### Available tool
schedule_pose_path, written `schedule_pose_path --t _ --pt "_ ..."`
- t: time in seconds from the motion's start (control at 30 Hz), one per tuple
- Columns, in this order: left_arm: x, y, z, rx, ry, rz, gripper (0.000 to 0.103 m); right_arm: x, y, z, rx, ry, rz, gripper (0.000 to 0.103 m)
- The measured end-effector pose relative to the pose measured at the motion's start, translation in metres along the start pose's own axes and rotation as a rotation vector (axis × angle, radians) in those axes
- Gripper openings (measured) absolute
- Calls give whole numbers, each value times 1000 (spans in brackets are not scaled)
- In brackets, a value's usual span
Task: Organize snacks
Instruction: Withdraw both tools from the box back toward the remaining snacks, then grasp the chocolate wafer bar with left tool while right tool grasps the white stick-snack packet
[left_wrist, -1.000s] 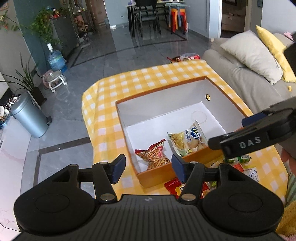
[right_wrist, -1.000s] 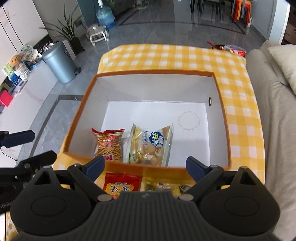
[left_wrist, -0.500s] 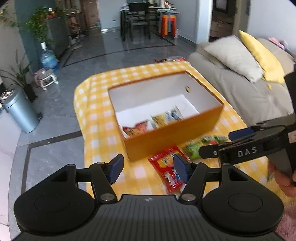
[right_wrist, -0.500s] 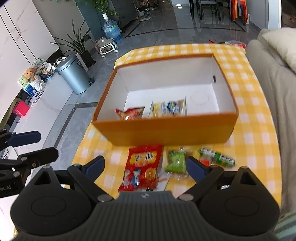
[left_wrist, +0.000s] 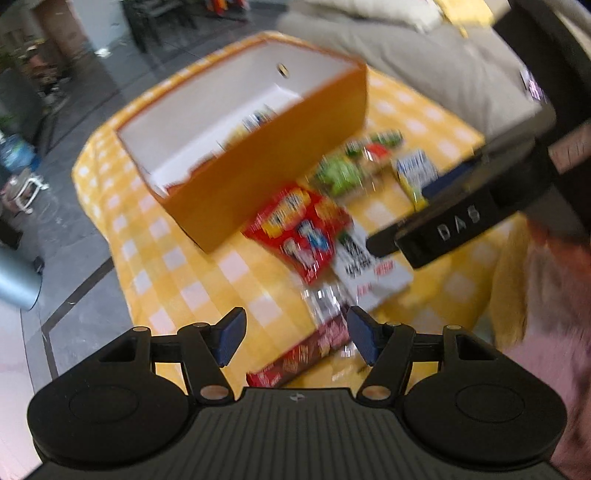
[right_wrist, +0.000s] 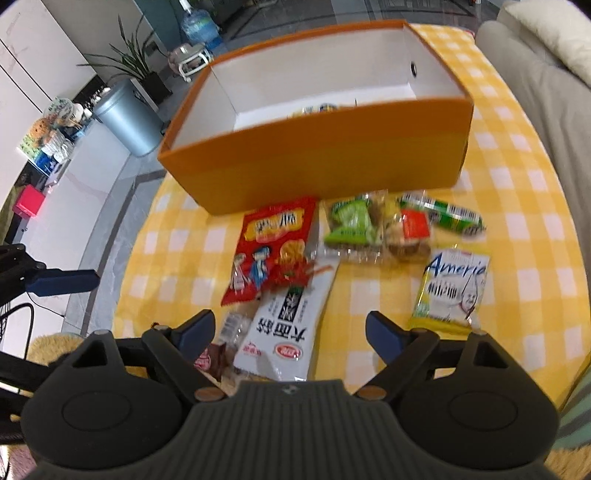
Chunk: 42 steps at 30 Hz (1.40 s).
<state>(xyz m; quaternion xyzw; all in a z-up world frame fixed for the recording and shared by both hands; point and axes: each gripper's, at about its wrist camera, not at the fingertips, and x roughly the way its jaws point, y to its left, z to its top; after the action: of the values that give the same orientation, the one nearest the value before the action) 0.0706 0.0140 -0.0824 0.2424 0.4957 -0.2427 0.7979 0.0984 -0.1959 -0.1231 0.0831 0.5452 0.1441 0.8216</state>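
A yellow-checked surface (right_wrist: 517, 206) beside a grey sofa (right_wrist: 554, 92) holds one orange box (right_wrist: 332, 158). Left gripper (left_wrist: 295, 332) fingers open, empty; right gripper (right_wrist: 290, 332) fingers closing, unclamped, over one white packet (right_wrist: 291, 314).

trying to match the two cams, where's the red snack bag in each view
Left wrist: red bag sits mid-frame, just right of the orange box's near corner, blurred.
Right wrist: red bag lies left of centre, below the box's front wall, its lower end under a white pack.
Shared landmark: the orange box.
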Motion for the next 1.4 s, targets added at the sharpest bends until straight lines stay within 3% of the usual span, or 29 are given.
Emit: schedule_pose_path --t 0.17,0.27,0.37,0.83,0.93,1.07,1.23,1.33,1.4 --pt "30 -2 -11 102 103 -50 74 21 2 -6 -2 50 -20 84" --pt "46 1 -16 122 153 -72 74 35 2 -6 10 85 -24 76" --pt "61 4 -21 138 196 -95 74 44 2 -5 31 111 -16 76" --pt "97 10 -26 180 247 -119 74 84 9 8 48 185 -15 75" --pt "103 12 -28 181 263 -124 69 89 10 10 38 187 -19 70" --pt "104 20 -28 103 289 -150 62 89 12 11 3 192 -28 58" --pt "105 45 -28 -115 306 -152 49 81 0 6 -11 197 -56 56" --pt "106 61 -30 -235 297 -163 48 79 -6 2 -36 204 -84 56" --pt "106 64 -31 -256 292 -162 49 80 -8 1 -36 205 -76 58"
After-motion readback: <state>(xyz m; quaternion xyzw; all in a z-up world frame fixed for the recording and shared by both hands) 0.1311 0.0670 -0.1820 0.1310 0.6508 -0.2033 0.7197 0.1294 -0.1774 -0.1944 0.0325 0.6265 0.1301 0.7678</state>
